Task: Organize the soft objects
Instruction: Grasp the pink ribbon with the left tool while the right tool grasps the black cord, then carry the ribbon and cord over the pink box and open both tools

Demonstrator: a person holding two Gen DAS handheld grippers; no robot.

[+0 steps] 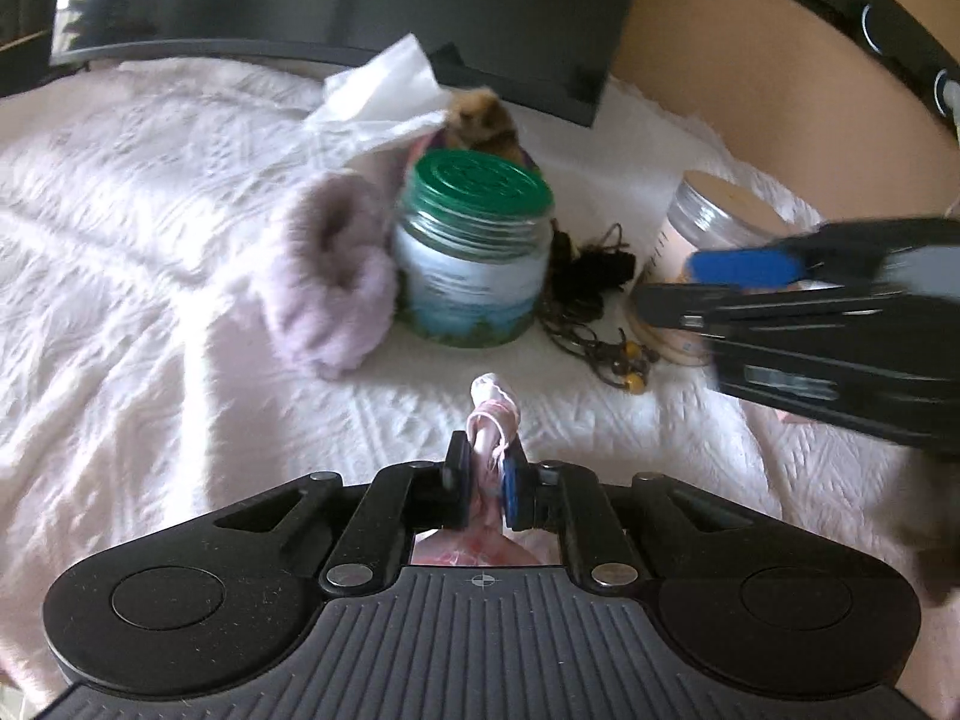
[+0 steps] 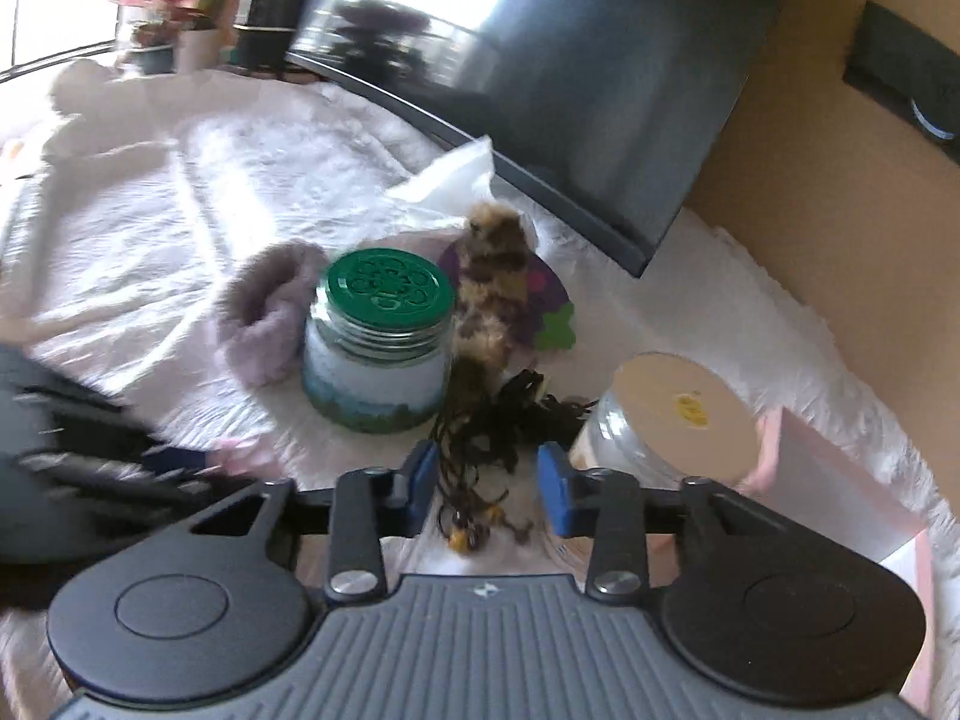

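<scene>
My left gripper (image 1: pixel 485 468) is shut on a small pink soft bundle (image 1: pixel 493 420) tied with a pale band, held above the white quilt (image 1: pixel 150 228). My right gripper (image 2: pixel 489 480) is open, its fingers either side of a dark tangled cord with yellow beads (image 2: pixel 474 462); whether they touch it I cannot tell. In the left wrist view the right gripper (image 1: pixel 708 282) reaches in from the right. A fluffy lilac sock (image 1: pixel 336 276) leans on the left side of a green-lidded jar (image 1: pixel 474 252). A brown furry toy (image 2: pixel 492 276) stands behind the jar.
A second jar with a beige lid (image 2: pixel 672 414) stands right of the cord. A pink box (image 2: pixel 840 492) lies at the far right. White tissue (image 1: pixel 384 90) and a dark monitor (image 2: pixel 570 90) stand at the back. A tan wall (image 2: pixel 840 210) is on the right.
</scene>
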